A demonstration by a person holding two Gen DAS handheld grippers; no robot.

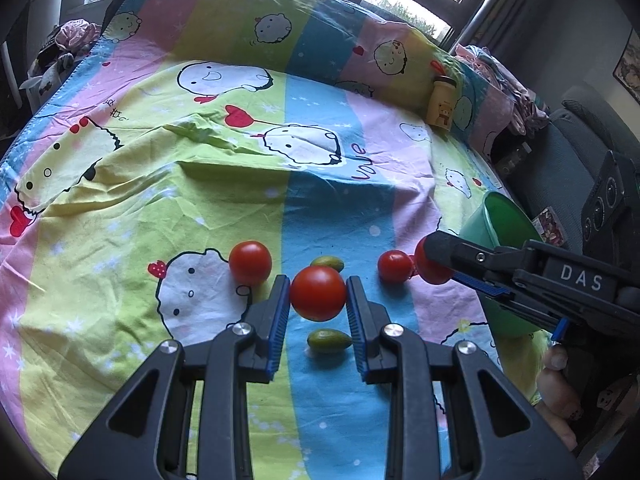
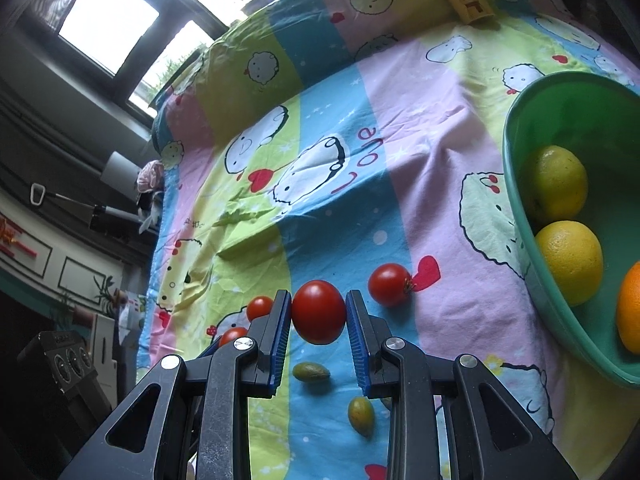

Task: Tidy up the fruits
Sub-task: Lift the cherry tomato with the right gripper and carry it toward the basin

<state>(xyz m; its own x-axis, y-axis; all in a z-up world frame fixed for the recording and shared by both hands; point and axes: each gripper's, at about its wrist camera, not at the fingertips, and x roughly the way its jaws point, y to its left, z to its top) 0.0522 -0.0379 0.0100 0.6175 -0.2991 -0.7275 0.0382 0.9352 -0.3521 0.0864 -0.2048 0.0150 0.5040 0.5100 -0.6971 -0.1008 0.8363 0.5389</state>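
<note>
Red tomato [image 1: 317, 293] sits clamped between the left gripper [image 1: 317, 308] fingers; the right gripper [image 2: 318, 316] likewise grips another tomato [image 2: 318, 312].

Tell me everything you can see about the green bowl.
The green bowl looks like smooth plastic, round and deep with a rolled rim. It stands on the cartoon bedsheet at the right, beside the loose tomatoes. Inside lie a yellow-green fruit, a yellow one and an orange that is partly cut off. Neither gripper touches it.
</note>
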